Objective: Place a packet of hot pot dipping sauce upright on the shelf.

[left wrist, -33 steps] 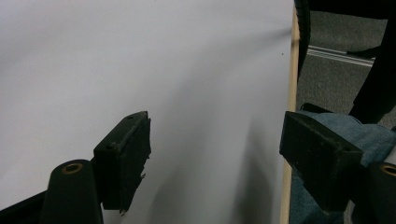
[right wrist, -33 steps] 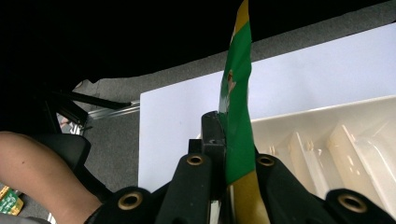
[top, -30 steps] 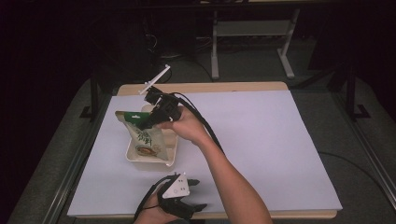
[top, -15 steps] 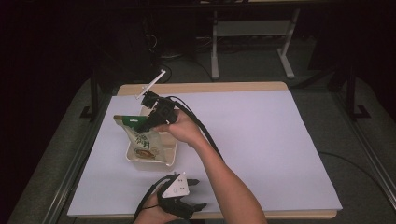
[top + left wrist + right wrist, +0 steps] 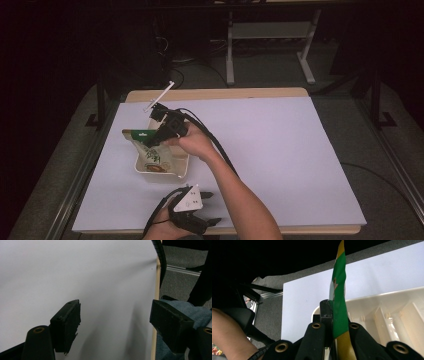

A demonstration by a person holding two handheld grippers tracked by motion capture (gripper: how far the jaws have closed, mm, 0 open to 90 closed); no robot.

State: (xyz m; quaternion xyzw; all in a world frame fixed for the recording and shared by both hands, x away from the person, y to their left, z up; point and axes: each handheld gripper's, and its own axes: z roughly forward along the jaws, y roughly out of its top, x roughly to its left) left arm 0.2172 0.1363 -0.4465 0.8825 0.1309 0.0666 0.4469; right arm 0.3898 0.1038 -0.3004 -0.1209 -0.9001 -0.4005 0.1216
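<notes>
Snack pouch held over the cream tray

The right gripper (image 5: 156, 134) is clamped on the green top edge of the pouch (image 5: 151, 154), whose lower end hangs inside the tray (image 5: 181, 169). The left gripper (image 5: 192, 212), nearer the person than the tray, rests with jaws apart on the white sheet (image 5: 280, 150). The thin edge-grip could slip, or the pouch catch the tray's rim and tip it. The pouch's print is unreadable.
</notes>
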